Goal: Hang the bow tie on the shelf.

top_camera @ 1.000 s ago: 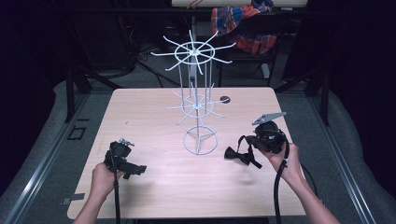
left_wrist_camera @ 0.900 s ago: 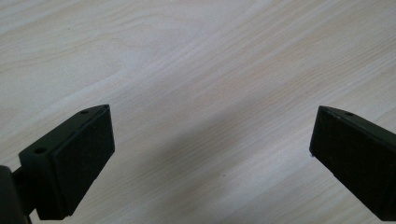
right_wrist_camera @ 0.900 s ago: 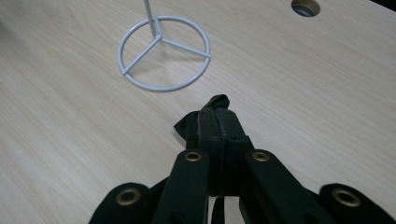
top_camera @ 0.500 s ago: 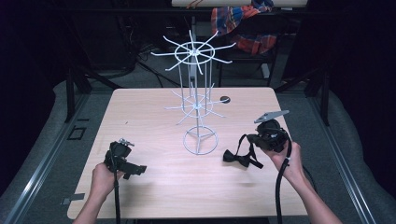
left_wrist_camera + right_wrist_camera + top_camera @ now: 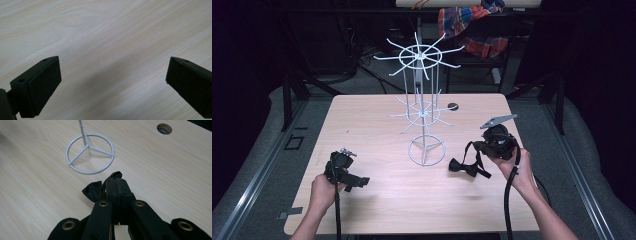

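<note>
A black bow tie [image 5: 463, 167] lies on the wooden table [image 5: 362, 125] to the right of a white wire rack [image 5: 421, 75]. Its strap loops up into my right gripper [image 5: 478, 147], whose jaws are shut on it. In the right gripper view the jaws [image 5: 115, 178] pinch the black fabric, and a lobe of the bow tie [image 5: 92, 191] sticks out to their left. The rack's ring base [image 5: 87, 145] stands just beyond. My left gripper [image 5: 358, 181] rests low at the table's front left. Its jaws [image 5: 115, 58] stand wide open over bare wood.
The rack has two tiers of spoke hooks, the upper tier [image 5: 419, 52] high above the table. A round cable hole [image 5: 453, 106] sits at the back of the table [image 5: 164, 128]. Plaid cloth [image 5: 472, 25] hangs behind the table. Cables trail from both grippers toward the front edge.
My right gripper has edged slightly up and left with the strap, and the bow tie has slid a little left. The left gripper has stayed still.
</note>
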Demonstrator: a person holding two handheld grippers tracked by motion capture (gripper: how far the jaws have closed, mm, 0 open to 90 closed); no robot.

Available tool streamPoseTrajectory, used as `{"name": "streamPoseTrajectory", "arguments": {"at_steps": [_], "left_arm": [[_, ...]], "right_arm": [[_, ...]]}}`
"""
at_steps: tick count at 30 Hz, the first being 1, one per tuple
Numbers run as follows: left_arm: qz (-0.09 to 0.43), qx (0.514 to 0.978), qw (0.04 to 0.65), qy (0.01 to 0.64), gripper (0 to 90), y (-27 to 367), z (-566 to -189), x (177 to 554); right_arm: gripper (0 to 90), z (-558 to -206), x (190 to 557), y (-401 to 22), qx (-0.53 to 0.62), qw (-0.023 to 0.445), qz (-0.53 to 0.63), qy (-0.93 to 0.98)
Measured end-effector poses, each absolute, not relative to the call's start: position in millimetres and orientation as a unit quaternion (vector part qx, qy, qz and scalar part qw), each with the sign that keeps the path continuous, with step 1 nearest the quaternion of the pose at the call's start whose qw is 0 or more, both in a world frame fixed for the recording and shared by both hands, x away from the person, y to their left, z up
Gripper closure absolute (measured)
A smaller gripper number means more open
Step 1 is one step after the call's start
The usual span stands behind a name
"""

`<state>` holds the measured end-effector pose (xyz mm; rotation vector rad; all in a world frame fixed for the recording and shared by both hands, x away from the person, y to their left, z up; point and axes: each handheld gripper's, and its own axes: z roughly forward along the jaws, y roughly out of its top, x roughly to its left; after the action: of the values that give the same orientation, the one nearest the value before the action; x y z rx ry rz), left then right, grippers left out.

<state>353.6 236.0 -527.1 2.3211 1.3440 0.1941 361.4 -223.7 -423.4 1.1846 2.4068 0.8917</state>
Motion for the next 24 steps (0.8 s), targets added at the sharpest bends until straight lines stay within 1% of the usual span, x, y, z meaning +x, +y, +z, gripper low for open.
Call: {"name": "streamPoseTrajectory", "arguments": {"at_steps": [24], "left_arm": [[0.069, 0.843, 0.225, 0.484, 0.2, 235, -527, 354]], "right_arm": [[90.0, -404, 384, -207, 0.426, 0.157, 0.335, 0.826]]}}
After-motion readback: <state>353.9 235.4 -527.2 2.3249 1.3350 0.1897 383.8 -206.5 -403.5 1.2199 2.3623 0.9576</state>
